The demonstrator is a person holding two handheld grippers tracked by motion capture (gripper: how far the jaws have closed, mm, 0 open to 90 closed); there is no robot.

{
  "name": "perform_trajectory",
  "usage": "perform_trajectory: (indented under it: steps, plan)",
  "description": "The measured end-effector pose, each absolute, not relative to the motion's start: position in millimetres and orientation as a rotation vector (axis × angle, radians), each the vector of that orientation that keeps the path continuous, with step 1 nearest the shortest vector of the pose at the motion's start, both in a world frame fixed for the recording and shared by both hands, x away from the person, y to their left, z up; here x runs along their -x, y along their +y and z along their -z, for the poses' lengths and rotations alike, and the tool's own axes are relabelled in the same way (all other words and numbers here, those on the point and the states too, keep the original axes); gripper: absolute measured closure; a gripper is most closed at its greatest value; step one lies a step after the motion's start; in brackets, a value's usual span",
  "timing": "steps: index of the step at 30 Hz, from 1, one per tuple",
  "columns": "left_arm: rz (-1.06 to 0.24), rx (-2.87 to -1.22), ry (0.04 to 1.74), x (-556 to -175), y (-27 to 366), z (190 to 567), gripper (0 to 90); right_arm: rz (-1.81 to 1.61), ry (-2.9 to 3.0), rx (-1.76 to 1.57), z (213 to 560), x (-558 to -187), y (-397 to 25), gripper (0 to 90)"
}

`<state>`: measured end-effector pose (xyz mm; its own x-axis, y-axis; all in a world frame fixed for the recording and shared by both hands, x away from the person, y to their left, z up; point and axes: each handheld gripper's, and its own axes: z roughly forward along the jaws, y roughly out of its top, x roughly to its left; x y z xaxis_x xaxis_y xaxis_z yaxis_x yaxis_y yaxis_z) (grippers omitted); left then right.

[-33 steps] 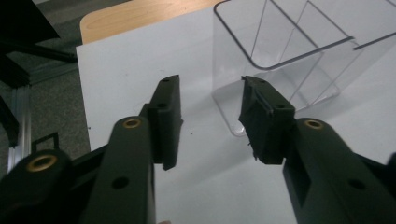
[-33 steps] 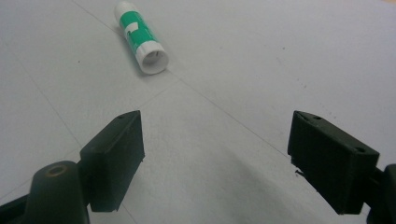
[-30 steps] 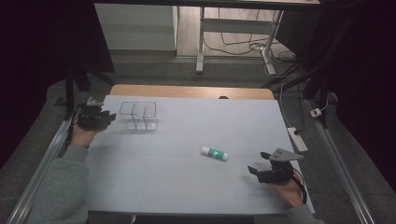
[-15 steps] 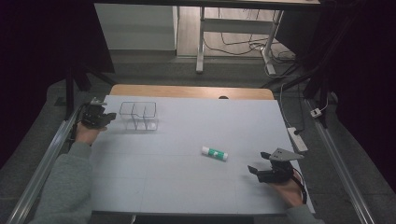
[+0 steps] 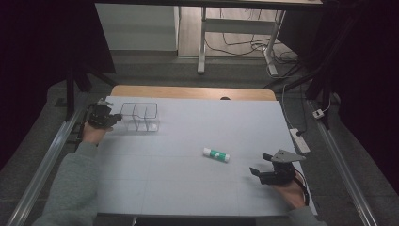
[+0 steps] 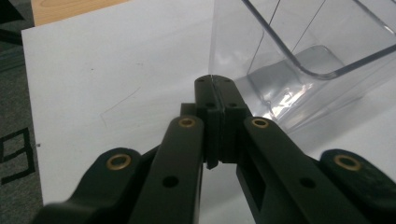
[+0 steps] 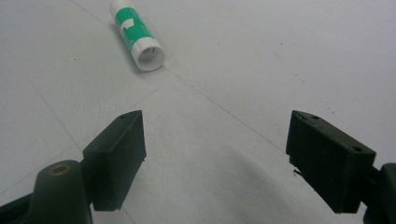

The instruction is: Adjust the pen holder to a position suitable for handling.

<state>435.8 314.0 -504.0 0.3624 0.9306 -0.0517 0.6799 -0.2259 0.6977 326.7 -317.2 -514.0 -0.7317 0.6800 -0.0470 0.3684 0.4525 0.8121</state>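
A white and green glue stick lies on its side near the middle of the grey table top; in the right gripper view the glue stick rests ahead and to the left of the jaws. My right gripper stands open at the front right, a short way from the stick, with nothing between its jaws. A clear plastic box with compartments sits at the back left. My left gripper is shut and empty, its tip right beside the clear box.
A wooden strip runs along the table's far edge. Metal rails flank both sides. A power strip lies off the right edge. Table legs and cables stand beyond.
The left gripper has shifted slightly toward the clear box. The right gripper and the glue stick stay where they were.
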Motion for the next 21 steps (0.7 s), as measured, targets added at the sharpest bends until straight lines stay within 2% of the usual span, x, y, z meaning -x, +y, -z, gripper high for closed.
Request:
perform_trajectory:
  steps: [21]
  plan:
    - [-0.481,-1.997,1.357,-439.0,303.0,506.4,89.0,-1.174,2.348,-0.890,515.2,-327.8,-317.1,19.7]
